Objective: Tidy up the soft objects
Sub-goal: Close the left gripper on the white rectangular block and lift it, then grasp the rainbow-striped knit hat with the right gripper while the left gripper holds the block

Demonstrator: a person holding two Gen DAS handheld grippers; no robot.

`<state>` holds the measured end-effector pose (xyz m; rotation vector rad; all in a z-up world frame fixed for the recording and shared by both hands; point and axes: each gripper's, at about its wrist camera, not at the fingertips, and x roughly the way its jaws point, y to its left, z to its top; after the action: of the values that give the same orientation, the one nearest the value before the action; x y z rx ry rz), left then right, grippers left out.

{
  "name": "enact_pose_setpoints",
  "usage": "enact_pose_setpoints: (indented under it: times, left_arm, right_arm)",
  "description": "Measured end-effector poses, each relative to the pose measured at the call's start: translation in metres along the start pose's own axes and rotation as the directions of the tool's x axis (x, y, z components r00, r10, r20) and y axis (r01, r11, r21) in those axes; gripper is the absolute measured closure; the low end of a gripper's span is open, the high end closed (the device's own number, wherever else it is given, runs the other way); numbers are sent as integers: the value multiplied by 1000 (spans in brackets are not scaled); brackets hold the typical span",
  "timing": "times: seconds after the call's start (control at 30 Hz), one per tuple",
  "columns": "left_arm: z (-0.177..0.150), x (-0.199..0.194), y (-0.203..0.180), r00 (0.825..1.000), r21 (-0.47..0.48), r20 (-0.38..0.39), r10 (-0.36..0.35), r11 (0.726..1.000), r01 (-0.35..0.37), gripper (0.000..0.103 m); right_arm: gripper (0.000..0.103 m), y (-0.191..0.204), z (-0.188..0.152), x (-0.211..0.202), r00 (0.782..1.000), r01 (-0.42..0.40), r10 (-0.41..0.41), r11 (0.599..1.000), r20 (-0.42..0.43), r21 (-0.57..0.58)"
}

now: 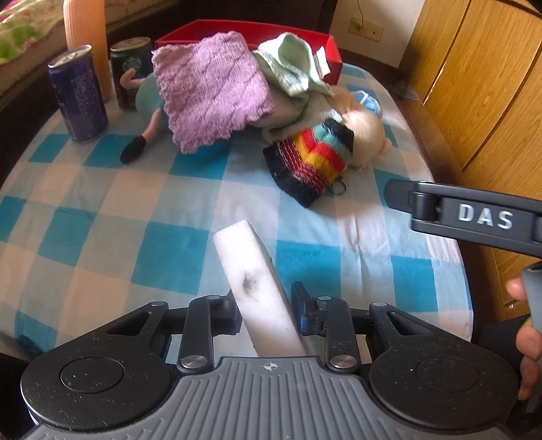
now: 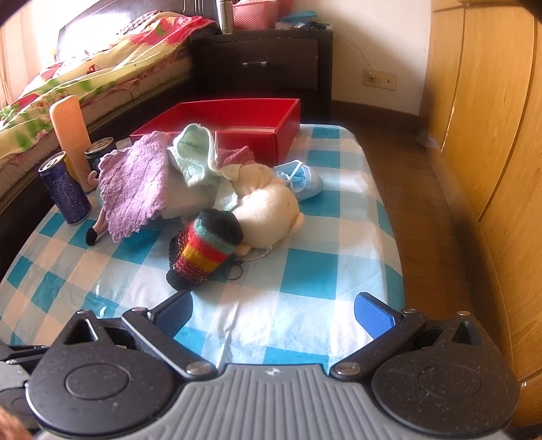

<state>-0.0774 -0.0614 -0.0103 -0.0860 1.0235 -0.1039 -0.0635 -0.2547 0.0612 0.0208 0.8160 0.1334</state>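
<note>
My left gripper [image 1: 264,301] is shut on a white foam sponge [image 1: 247,264] with a dark smudge; the sponge sticks out forward over the checked tablecloth [image 1: 101,220]. Further back lies a pile of soft things: a purple knitted cloth [image 1: 210,91], a mint green towel [image 1: 291,64], a striped knitted sock [image 1: 311,159] and a cream plush toy [image 1: 362,132]. A red box [image 1: 244,32] stands behind the pile. My right gripper [image 2: 274,304] is open above the cloth, short of the striped sock [image 2: 203,247], with nothing between its fingers.
Two drink cans [image 1: 79,94] [image 1: 130,67] and an orange bottle [image 1: 88,34] stand at the table's left rear. A blue face mask [image 2: 298,179] lies right of the plush toy. A bed [image 2: 84,84] is on the left, wooden cupboards [image 2: 491,118] on the right.
</note>
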Motion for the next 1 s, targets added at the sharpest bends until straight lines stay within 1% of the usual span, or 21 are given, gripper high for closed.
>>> enact_pose_setpoints:
  times: [0.1, 0.27, 0.47, 0.53, 0.57, 0.63, 0.67, 0.7, 0.73, 0.77, 0.83, 0.87, 0.97, 1.0]
  left_arm:
    - [8, -2, 9, 1000, -12, 16, -8, 1000, 8, 74]
    - [22, -4, 23, 999, -35, 43, -15, 999, 16, 74]
    - [36, 0, 37, 998, -64, 57, -8, 998, 12, 74]
    - [39, 3, 39, 998, -70, 55, -12, 997, 16, 74]
    - [40, 4, 40, 998, -73, 54, -16, 997, 20, 74]
    - [41, 8, 41, 999, -76, 48, -20, 997, 24, 73]
    - [42, 9, 41, 999, -76, 45, -23, 997, 26, 73]
    - [42, 9, 41, 999, -74, 41, -26, 997, 29, 73]
    - [42, 10, 41, 999, -74, 39, -26, 997, 29, 73]
    - [42, 11, 41, 999, -75, 37, -25, 997, 28, 73]
    - [41, 12, 41, 999, -76, 32, -27, 997, 29, 73]
    - [41, 12, 42, 999, -78, 30, -28, 997, 30, 73]
    - [42, 12, 43, 999, -82, 30, -24, 996, 26, 73]
    - [42, 12, 43, 999, -80, 33, -22, 996, 25, 73]
  right_arm:
    - [20, 11, 12, 11, 1000, 11, -11, 1000, 0, -16]
    - [20, 25, 32, 39, 997, -51, 53, 998, -62, 34]
    - [26, 40, 41, 68, 993, -49, 52, 998, -103, 29]
    - [34, 40, 43, 75, 991, -56, 60, 998, -117, 41]
    - [37, 40, 43, 78, 990, -62, 67, 997, -127, 49]
    - [50, 38, 44, 86, 984, -80, 91, 994, -150, 73]
    - [55, 37, 44, 90, 981, -91, 103, 992, -164, 83]
    - [65, 36, 43, 94, 977, -101, 117, 991, -180, 92]
    - [70, 35, 42, 98, 971, -114, 133, 988, -197, 105]
    - [73, 33, 41, 102, 966, -124, 148, 985, -211, 123]
    - [79, 30, 40, 104, 966, -139, 166, 980, -196, 145]
    - [86, 29, 41, 104, 964, -148, 177, 978, -199, 148]
    - [97, 25, 40, 100, 957, -174, 208, 969, -202, 175]
    - [103, 25, 40, 98, 956, -180, 214, 968, -203, 173]
